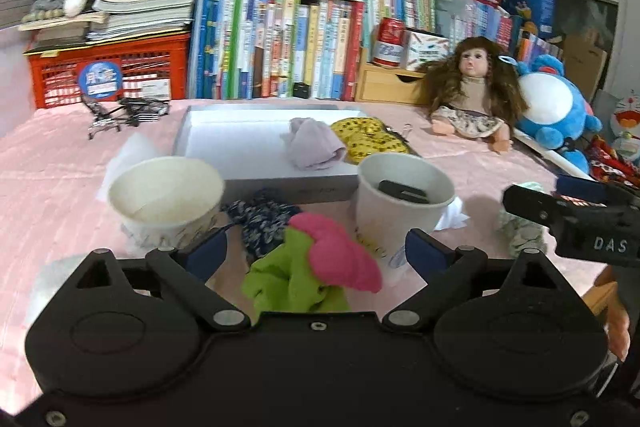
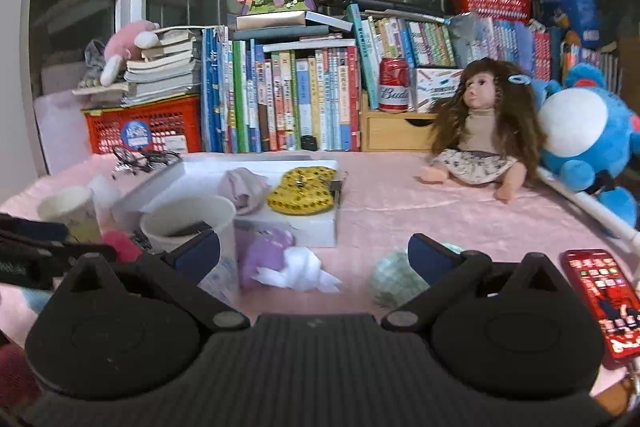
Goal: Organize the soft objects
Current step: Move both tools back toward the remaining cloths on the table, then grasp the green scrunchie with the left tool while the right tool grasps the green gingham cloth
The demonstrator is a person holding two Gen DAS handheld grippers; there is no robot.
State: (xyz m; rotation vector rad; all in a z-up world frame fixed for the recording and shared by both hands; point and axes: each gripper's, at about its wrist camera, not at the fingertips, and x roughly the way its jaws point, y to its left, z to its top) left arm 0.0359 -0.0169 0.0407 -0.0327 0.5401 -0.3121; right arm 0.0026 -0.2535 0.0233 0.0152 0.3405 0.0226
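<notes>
Both hand-held grippers (image 1: 316,251) (image 2: 314,253) spread wide, empty; box (image 1: 276,187) w/ lilac cloth (image 1: 314,149), yellow pouch (image 1: 370,141).

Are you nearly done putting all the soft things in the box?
Not yet. Two look done: a lilac cloth and a yellow spotted pouch lie in the white box. Both tongs are open and empty; the left tongs frame the pink and green cloth. Still outside: the dark knitted piece, a purple cloth and a pale green bundle.
</notes>
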